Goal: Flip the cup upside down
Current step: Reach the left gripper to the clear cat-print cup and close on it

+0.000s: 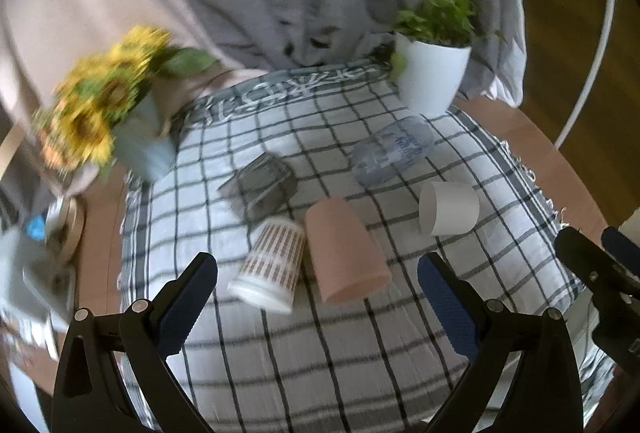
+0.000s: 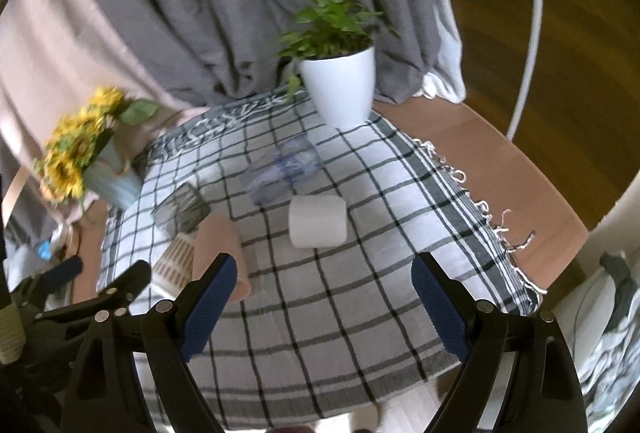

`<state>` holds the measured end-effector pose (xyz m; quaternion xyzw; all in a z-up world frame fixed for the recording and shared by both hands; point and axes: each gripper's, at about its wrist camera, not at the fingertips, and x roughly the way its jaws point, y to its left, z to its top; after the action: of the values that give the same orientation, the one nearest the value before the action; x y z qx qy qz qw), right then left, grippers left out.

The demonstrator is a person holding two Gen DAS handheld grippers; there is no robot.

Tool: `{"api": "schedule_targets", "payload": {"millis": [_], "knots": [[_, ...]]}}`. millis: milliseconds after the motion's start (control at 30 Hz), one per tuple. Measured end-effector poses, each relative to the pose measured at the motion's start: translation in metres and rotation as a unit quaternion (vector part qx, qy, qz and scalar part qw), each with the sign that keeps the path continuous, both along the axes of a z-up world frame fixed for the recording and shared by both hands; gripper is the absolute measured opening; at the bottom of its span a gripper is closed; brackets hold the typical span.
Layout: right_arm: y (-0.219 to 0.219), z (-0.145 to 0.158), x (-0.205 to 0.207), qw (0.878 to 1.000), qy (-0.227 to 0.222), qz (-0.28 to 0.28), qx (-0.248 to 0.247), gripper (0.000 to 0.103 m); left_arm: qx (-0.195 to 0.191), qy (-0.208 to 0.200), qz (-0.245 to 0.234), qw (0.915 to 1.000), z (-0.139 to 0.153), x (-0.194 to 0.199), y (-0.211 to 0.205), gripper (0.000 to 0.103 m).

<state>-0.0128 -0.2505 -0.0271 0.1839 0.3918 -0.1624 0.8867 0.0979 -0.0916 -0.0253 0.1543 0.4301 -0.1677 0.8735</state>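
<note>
Several cups lie on their sides on a checked cloth [image 1: 320,353]. A pink cup [image 1: 344,253] and a white cup with brown pattern [image 1: 272,265] lie side by side just ahead of my left gripper [image 1: 316,273], which is open and empty. A plain white cup [image 1: 448,209] lies further right; in the right wrist view this white cup [image 2: 318,221] is ahead of my open, empty right gripper [image 2: 320,273]. A clear glass [image 1: 392,153] and a dark glass [image 1: 260,189] lie behind. The pink cup [image 2: 220,245] shows at the right view's left.
A white pot with a green plant [image 1: 432,73] stands at the back right of the cloth. A sunflower bunch in a pale vase [image 1: 120,121] stands at the back left. Grey curtains hang behind. The wooden table edge [image 2: 500,173] shows at right.
</note>
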Motion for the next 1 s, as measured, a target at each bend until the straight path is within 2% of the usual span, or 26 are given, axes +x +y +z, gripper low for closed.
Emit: {"api": "schedule_targets", "payload": {"millis": [233, 433, 533, 700, 867, 1000], "knots": [[-0.021, -0.004, 0.015, 0.998, -0.007, -0.063, 0.027, 0.089, 0.008, 0.059, -0.076, 0.9954, -0.014, 0.046, -0.039, 0.102], [-0.039, -0.008, 0.027, 0.989, -0.015, -0.144, 0.042, 0.089, 0.033, 0.09, -0.153, 0.9836, -0.031, 0.089, -0.076, 0.102], [-0.045, -0.013, 0.036, 0.981, -0.014, -0.182, 0.062, 0.089, 0.047, 0.107, -0.193, 0.9742, -0.039, 0.107, -0.093, 0.102], [-0.057, -0.03, 0.053, 0.963, 0.004, -0.248, 0.109, 0.089, 0.067, 0.139, -0.261, 0.953, -0.054, 0.135, -0.124, 0.102], [-0.062, -0.041, 0.074, 0.949, 0.018, -0.281, 0.141, 0.089, 0.083, 0.164, -0.31, 0.933, -0.073, 0.158, -0.148, 0.102], [-0.065, -0.049, 0.091, 0.94, 0.031, -0.302, 0.157, 0.089, 0.11, 0.184, -0.331, 0.9191, -0.097, 0.174, -0.161, 0.1]]}}
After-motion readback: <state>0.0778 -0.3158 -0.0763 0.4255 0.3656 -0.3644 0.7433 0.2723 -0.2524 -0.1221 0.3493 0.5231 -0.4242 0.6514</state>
